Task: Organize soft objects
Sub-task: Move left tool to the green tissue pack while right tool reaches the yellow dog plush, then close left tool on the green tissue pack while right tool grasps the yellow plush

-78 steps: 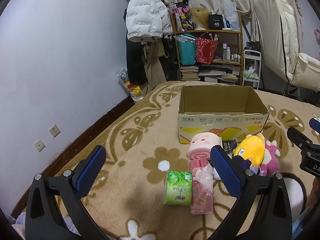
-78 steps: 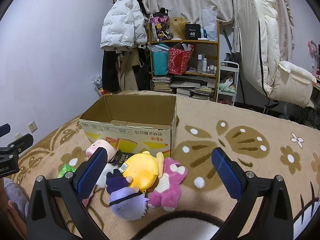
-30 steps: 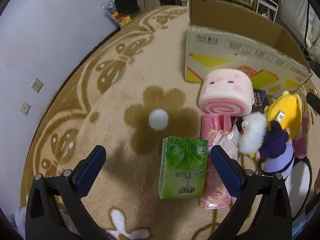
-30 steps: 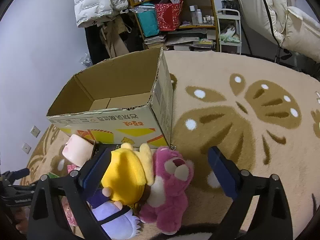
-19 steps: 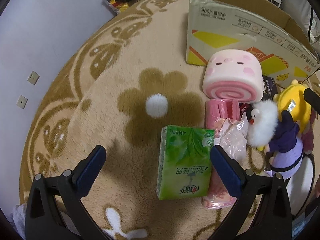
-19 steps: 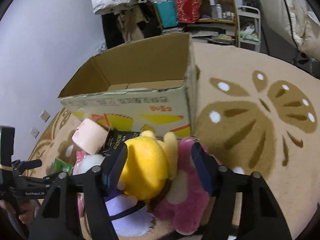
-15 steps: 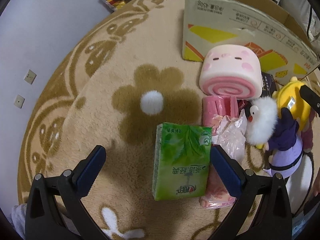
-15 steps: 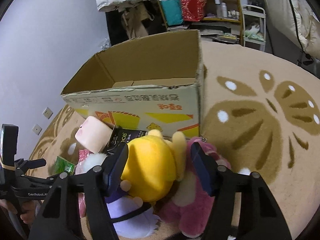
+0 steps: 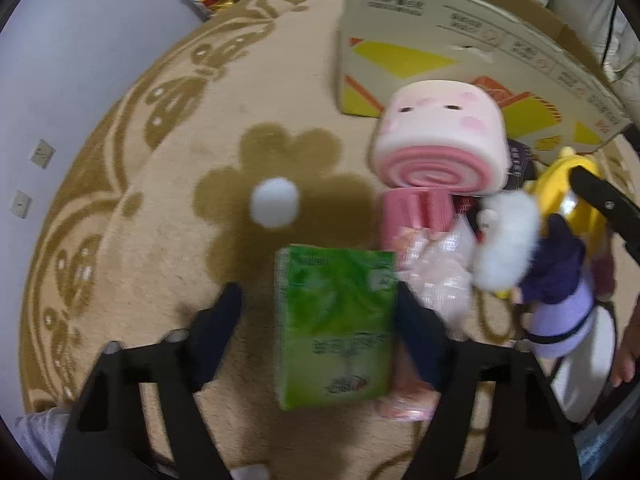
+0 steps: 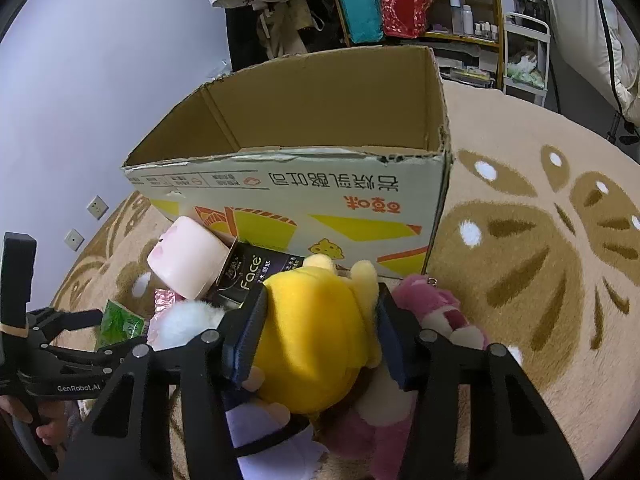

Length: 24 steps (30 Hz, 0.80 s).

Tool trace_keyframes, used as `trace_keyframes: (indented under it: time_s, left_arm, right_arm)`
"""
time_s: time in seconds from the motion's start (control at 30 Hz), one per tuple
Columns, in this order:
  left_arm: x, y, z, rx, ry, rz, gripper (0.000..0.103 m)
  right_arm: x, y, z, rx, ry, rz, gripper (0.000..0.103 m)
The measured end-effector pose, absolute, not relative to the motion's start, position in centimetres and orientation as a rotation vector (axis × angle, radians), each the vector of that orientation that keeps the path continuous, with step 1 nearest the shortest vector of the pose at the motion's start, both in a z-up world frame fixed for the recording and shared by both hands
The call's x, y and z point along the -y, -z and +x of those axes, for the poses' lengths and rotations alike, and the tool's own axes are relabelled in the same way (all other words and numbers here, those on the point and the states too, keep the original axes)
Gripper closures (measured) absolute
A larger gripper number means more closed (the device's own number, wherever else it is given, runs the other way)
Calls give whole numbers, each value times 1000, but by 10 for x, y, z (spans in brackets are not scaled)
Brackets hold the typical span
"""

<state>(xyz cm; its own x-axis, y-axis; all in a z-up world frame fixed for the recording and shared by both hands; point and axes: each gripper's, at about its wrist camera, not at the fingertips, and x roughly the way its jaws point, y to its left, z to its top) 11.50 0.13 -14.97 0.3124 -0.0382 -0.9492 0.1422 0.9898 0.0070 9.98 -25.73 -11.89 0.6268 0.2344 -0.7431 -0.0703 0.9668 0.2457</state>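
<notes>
The left gripper (image 9: pixel 318 312) points steeply down at a green tissue pack (image 9: pixel 334 326) lying flat on the beige patterned carpet (image 9: pixel 160 184). Its jaws have just been closing, with the pack between them: the right finger lies against the pack's right edge, while the left finger (image 9: pixel 218 334) stands apart from the pack's left edge with carpet showing in the gap, so the pack is not yet gripped. The view is blurred.

Just right of the pack lies a pink crinkled packet (image 9: pixel 432 272). Beyond it sits a pink roll-cake plush (image 9: pixel 440 148), leaning near the front wall of an open cardboard box (image 10: pixel 304 200). A white fluffy toy (image 9: pixel 506 240) and a purple plush (image 9: pixel 560 292) lie further right.

The right gripper (image 10: pixel 320 328) reaches into the toy heap in front of the box. Its jaws have just been closing too, and both blue pads now press into the sides of a yellow plush (image 10: pixel 316 332), which bulges between them; it is clamped while still resting on the heap. A pink bear plush (image 10: pixel 440 316) lies touching it on the right, and a dark "Face" tissue pack (image 10: pixel 256 272) sits between the yellow plush and the box
</notes>
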Motion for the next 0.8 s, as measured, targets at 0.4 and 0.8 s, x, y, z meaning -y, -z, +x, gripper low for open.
trace_keyframes:
  time_s: [0.4, 0.8]
  left_arm:
    - [-1, 130, 104, -1171, 123, 55, 52]
    - [3, 63, 91, -951, 129, 39, 52]
  right_arm:
    - [251, 99, 85, -792, -140, 127, 73]
    - [250, 49, 59, -609, -118, 101, 73]
